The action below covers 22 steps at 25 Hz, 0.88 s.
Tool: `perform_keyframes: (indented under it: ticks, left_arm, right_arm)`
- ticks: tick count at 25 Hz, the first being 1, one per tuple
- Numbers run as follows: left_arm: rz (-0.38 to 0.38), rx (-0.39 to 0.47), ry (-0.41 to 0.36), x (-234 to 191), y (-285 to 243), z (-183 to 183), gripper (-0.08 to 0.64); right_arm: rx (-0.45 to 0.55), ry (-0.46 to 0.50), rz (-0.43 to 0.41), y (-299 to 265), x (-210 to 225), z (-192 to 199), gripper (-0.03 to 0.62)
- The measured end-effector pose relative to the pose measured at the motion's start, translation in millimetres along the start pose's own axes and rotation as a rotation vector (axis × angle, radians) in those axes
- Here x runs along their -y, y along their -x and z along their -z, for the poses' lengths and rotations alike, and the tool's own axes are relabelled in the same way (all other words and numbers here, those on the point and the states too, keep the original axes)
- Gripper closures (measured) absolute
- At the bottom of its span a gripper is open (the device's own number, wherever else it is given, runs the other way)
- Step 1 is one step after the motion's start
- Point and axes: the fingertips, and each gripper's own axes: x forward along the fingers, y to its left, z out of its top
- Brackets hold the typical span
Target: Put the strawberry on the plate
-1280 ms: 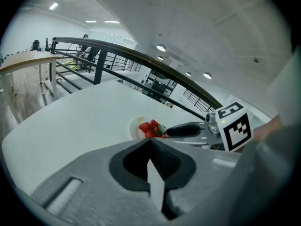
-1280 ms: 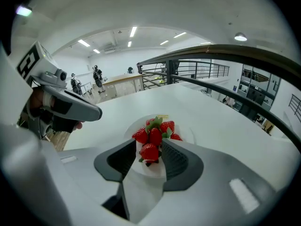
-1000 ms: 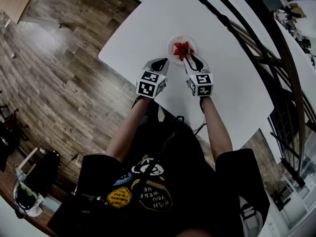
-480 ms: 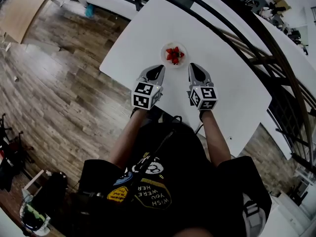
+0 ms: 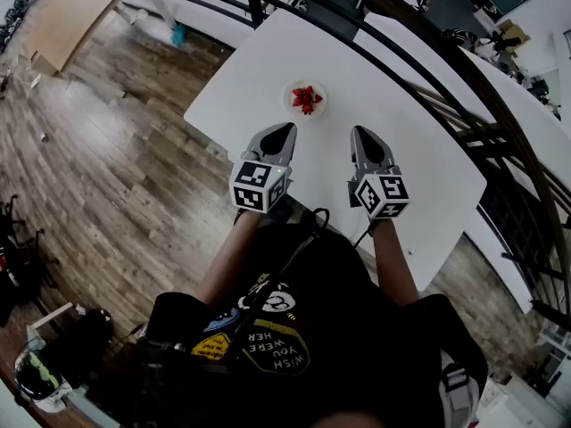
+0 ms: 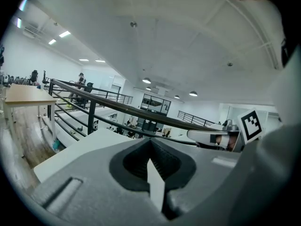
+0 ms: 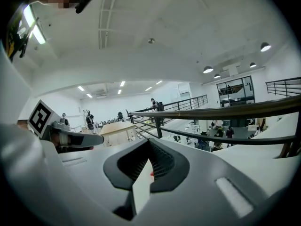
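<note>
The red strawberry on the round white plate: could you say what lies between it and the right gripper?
Only bare white tabletop, visible in the head view.

In the head view the strawberry (image 5: 306, 97) on the plate (image 5: 291, 105) is too small for its shape to be told. The table's (image 5: 419, 132) near edge is hidden under the person's arms (image 5: 234, 252). In the right gripper view the right gripper's (image 7: 149, 145) own grey body hides the plate, leaving only 1 red speck (image 7: 151, 173), too small to name.
</note>
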Motion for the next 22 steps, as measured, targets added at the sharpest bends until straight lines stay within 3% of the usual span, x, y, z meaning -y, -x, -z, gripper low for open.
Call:
perform_keyframes:
  ticks: [12, 22]
  left_arm:
    - [-0.125, 0.072, -0.025, 99.6, 67.4, 11.0, 0.56]
    - [-0.131, 0.104, -0.034, 135.6, 88.4, 19.9, 0.56]
  right_arm:
    - [0.062, -0.01, -0.123, 115.3, -17.7, -4.9, 0.589]
    - [0.067, -0.004, -0.166, 156.4, -23.2, 4.6, 0.589]
